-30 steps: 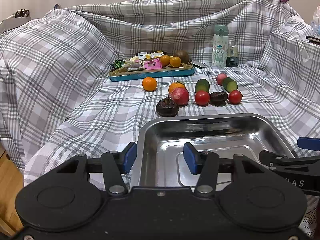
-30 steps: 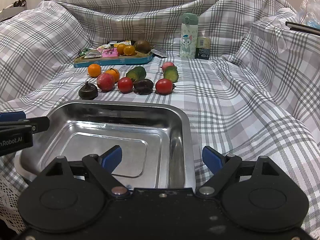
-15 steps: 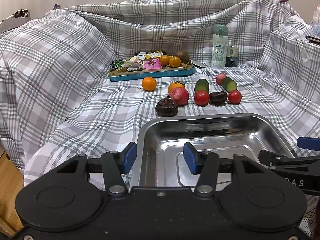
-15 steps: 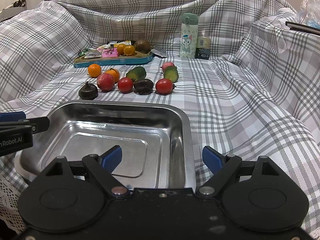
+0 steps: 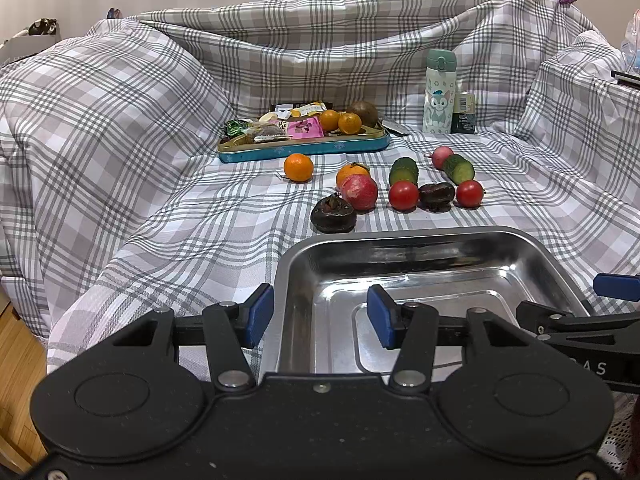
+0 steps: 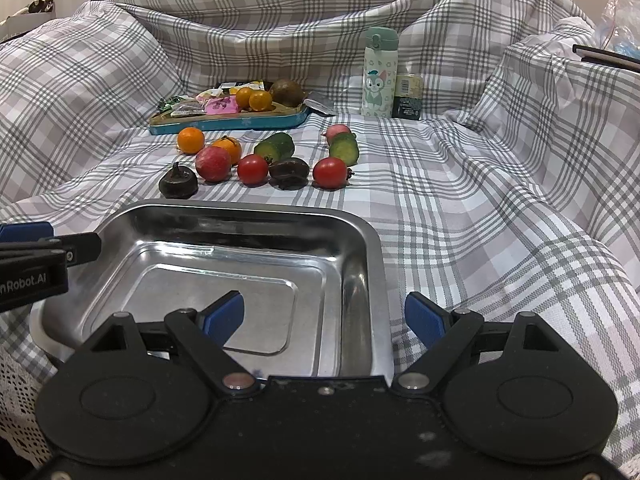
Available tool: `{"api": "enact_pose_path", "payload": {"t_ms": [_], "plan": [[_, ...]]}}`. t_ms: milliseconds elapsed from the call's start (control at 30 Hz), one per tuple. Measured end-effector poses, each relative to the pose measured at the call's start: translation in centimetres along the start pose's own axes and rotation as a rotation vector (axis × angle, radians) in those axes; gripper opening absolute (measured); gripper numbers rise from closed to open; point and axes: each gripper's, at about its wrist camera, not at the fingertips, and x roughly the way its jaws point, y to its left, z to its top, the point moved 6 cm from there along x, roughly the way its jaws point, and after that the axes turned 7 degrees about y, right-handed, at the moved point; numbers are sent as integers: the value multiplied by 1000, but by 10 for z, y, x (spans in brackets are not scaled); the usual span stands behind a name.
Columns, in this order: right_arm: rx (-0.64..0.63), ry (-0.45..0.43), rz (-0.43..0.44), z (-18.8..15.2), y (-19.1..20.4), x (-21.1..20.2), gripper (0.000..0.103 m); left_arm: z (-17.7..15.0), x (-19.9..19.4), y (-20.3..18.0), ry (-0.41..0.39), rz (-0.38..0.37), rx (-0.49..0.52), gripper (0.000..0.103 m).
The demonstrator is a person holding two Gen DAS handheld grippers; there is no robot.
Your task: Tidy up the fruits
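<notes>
Both tongs released, left tongs [image 5: 320, 314] astride steel tray [image 5: 536, 246] left rim, right tongs [image 6: 324, 318] astride right rim, nothing gripped, fruits [image 6: 252, 169] on plaid cloth [image 6: 460, 200] beyond tray

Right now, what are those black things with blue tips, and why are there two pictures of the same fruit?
Those are two grabbing tools a person holds, one per hand. Each carries a camera looking along its fingers, so you get two views. The left gripper and right gripper are both open, holding nothing, poised over the near corners of a shiny metal tray. On the checked cloth behind lie tomatoes, oranges, cucumbers and dark fruits. Further back sit a blue snack tray and a bottle.
</notes>
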Motion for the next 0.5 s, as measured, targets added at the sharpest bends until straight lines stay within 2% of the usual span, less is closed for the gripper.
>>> {"api": "enact_pose_path", "payload": {"t_ms": [500], "plan": [[-6,-3,0,0,1,0,91,0,0,0,1,0,-1,57]]}}
